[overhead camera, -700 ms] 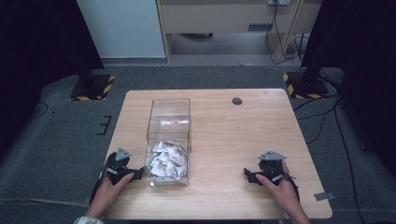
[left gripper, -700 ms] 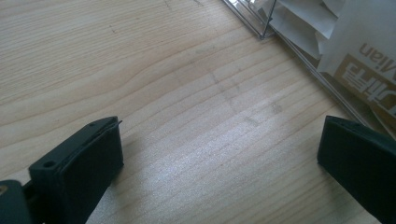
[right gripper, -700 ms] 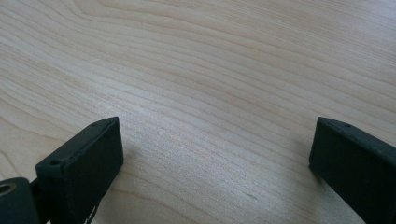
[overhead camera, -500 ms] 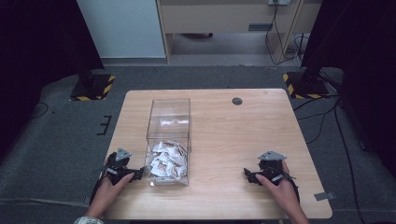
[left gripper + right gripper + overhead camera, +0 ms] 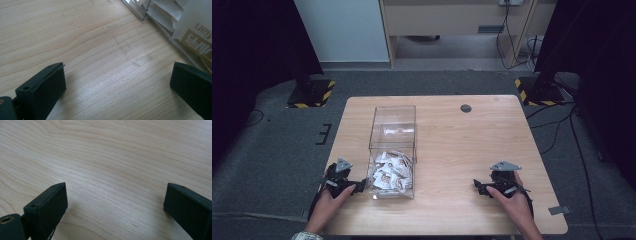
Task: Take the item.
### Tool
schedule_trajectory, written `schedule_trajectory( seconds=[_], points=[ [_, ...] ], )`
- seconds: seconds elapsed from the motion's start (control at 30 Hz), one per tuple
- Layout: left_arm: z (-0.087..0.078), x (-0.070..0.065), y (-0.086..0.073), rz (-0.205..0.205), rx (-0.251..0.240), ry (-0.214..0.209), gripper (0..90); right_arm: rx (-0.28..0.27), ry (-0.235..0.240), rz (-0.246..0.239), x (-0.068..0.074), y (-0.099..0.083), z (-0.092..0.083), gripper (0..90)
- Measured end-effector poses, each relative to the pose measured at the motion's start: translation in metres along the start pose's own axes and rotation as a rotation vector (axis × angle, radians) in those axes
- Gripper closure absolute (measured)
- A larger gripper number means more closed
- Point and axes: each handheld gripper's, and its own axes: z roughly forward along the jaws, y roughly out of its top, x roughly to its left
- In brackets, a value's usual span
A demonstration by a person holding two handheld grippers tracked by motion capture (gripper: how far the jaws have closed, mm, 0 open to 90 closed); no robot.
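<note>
Print on the packets is too small to read.

Clear box, white-and-tan packets, pale wood table, black fingers.

Only readable bit I get is "lian" on a white packet in the clear box.

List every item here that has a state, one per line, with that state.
Left claw: open, empty, low over the table beside the clear box.
Right claw: open, empty, over bare wood.
Clear box: upright, no lid visible, far end empty.
Sachets: piled loosely in the box's near end.
Table: bare apart from the box.
</note>
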Motion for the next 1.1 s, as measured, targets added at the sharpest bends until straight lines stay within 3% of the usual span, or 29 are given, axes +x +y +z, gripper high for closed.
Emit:
schedule_trajectory(
  seconds=[0.17, 0.3, 0.43, 0.73, 1.1],
  points=[
    [0.000, 0.000, 0.000, -0.001, 0.000, 0.000, 0.0, -0.037, 0.011, 0.004, 0.004, 0.006, -0.006, 6.0],
    [0.000, 0.000, 0.000, -0.001, 0.000, -0.001, 0.0, -0.036, 0.015, -0.020, 0.007, 0.012, -0.014, 8.9],
    [0.000, 0.001, 0.000, 0.005, 0.000, -0.006, 0.0, -0.046, 0.017, -0.012, 0.010, 0.018, -0.020, 8.7],
    [-0.001, 0.000, -0.001, 0.006, 0.002, -0.004, 0.0, -0.047, 0.028, -0.073, 0.025, 0.033, -0.026, 12.2],
    [-0.001, 0.000, -0.001, 0.005, 0.001, -0.004, 0.0, -0.043, 0.045, -0.116, 0.039, 0.054, -0.030, 12.7]
  ],
)
